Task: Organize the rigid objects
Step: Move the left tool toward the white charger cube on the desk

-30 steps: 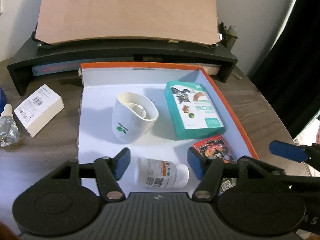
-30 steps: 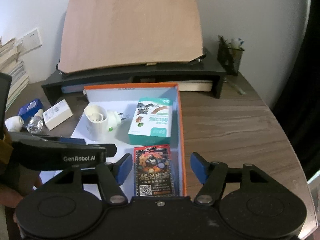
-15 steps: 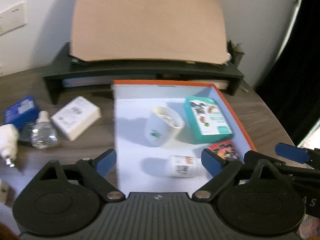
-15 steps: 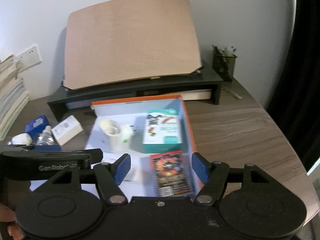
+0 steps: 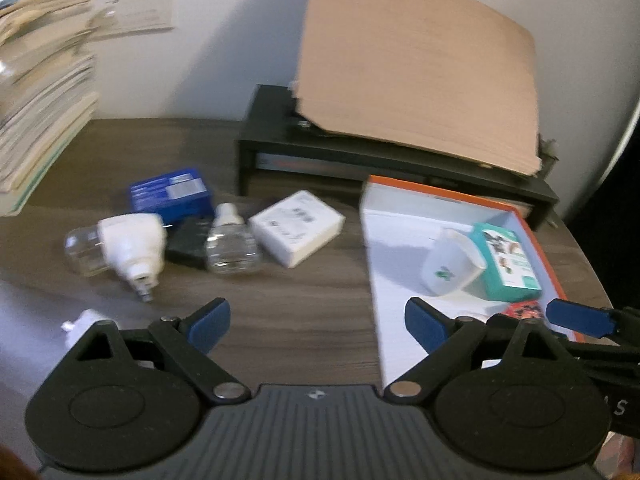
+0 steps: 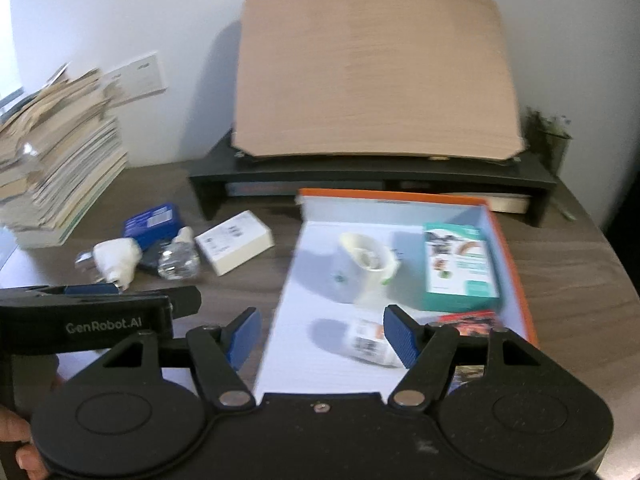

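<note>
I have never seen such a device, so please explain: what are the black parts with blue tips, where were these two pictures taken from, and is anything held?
No robot: a person holds a two-finger tool in each hand, each with a camera looking along its fingers. The left gripper and right gripper both stand open with nothing between the jaws. The left jaws have just opened.

On the wooden desk lies an orange-rimmed box holding a white cup, a teal carton, a pill bottle and a red pack. Beside it wait a white box, a clear bottle, a white plug and a blue box.

left wrist: angled down, desk | right wrist: same | shared: orange box (image 5: 460, 194)
</note>
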`<state>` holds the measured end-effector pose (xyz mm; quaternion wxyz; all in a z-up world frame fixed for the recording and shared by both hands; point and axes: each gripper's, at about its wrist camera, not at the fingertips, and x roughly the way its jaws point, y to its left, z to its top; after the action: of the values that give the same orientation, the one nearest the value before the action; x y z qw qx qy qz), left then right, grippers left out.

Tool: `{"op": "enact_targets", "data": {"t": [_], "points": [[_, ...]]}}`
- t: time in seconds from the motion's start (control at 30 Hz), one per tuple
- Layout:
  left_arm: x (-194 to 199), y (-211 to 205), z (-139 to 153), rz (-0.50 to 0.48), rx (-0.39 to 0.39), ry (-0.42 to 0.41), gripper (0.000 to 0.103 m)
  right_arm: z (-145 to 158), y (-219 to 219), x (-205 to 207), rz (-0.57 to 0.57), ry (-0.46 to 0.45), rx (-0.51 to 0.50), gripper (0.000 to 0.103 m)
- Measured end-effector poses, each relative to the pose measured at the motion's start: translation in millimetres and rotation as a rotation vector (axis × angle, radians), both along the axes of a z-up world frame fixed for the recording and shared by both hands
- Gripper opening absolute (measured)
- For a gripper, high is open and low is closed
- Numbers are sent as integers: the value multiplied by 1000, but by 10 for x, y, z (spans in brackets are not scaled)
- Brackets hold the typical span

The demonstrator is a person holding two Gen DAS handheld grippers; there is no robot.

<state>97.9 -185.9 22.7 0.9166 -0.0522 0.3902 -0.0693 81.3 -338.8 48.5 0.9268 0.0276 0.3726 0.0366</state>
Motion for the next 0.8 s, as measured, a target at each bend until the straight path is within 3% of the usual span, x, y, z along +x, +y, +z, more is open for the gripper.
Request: {"op": "enact_targets", "data": {"t": [0.53, 0.8], "points": [[-220, 709, -73, 131, -9, 9, 99, -96, 628, 106, 159, 38, 12, 81], [-329, 1130, -241, 214, 69, 8, 103, -157, 670, 116, 157, 58, 17, 81]]}}
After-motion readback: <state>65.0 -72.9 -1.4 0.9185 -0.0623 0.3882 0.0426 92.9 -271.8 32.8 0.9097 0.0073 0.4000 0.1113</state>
